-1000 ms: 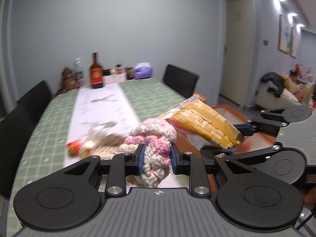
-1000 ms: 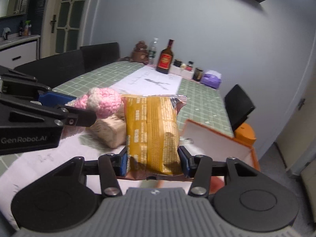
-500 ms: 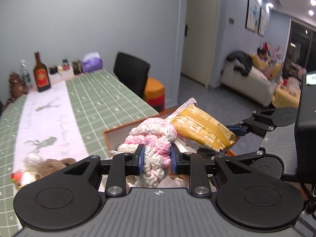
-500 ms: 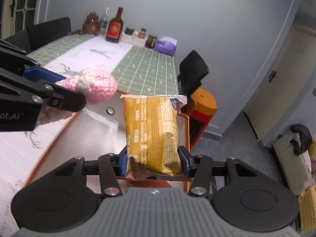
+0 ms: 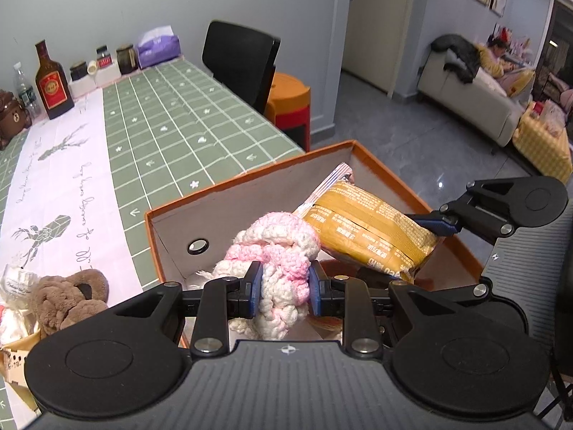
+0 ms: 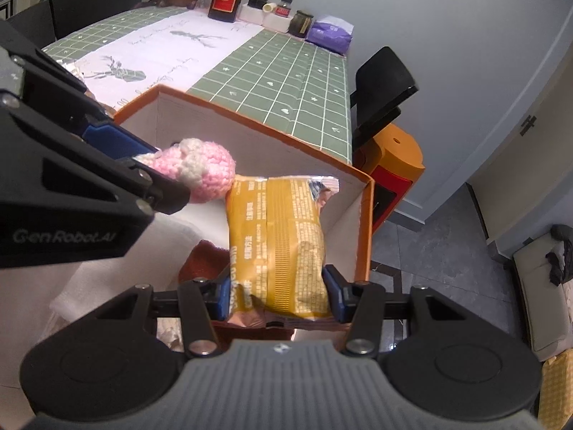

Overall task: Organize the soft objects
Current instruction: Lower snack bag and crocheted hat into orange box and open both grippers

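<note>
While the left claw (image 5: 283, 288) is clamped on a pink-and-white crocheted toy (image 5: 277, 258), the right claw (image 6: 277, 295) grips a yellow snack packet (image 6: 277, 240) by its lower end, and both things hang over the open orange box (image 5: 250, 182) at the edge of the desk (image 5: 172, 122). The toy and the packet sit just beside each other above the box's white interior. A brown plush toy (image 5: 68, 295) lies on the desk to the left of the box.
</note>
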`<action>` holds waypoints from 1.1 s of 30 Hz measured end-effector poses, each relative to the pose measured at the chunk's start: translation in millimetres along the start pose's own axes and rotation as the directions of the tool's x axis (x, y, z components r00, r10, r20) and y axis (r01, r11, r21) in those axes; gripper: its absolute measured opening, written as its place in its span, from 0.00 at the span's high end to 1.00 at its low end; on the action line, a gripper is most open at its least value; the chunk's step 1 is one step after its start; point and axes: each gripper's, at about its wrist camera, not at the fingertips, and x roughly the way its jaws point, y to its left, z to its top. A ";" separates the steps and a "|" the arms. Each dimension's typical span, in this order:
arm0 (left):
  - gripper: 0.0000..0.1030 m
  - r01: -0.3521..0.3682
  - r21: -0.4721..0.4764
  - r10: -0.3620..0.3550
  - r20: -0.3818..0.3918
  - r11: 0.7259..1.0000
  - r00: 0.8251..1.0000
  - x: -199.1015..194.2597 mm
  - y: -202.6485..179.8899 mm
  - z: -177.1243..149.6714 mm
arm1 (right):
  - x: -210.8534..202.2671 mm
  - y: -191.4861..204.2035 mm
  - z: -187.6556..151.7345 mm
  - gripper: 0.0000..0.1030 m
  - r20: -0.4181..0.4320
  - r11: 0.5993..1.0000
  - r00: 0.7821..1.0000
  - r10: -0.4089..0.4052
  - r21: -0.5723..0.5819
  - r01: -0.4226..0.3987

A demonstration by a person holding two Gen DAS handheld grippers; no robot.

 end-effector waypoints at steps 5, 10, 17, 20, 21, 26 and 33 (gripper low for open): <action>0.71 0.004 -0.016 -0.005 -0.036 1.000 0.999 16.1 4.4 2.1 | 15.1 1.3 5.1 0.52 -0.021 0.999 1.000 0.023 -0.027 -0.024; 0.71 0.006 -0.015 -0.007 -0.050 1.000 0.999 21.4 6.5 1.7 | 24.0 0.4 5.2 0.50 -0.026 0.999 0.999 0.030 -0.039 -0.031; 0.64 -0.003 -0.003 0.003 -0.058 1.000 0.998 21.1 3.5 1.1 | 12.3 4.1 7.4 0.42 0.008 0.997 1.000 -0.001 -0.076 0.002; 0.62 -0.020 -0.006 0.020 -0.036 1.000 0.999 15.8 4.6 0.0 | 6.5 7.7 7.0 0.39 0.009 0.996 1.000 -0.014 -0.089 0.014; 0.60 -0.019 -0.006 0.019 -0.029 1.000 0.999 13.1 5.2 -0.2 | 4.7 8.6 6.9 0.38 0.011 0.996 1.000 -0.019 -0.091 0.020; 0.57 -0.003 -0.014 0.003 0.006 1.000 1.000 -5.6 7.1 -3.7 | -8.4 15.1 4.3 0.35 0.021 0.995 0.999 -0.036 -0.093 0.037; 0.57 0.011 0.002 -0.011 0.077 1.000 0.997 -45.1 10.6 -15.4 | -39.3 31.5 1.8 0.28 0.063 0.995 0.998 -0.032 -0.092 0.037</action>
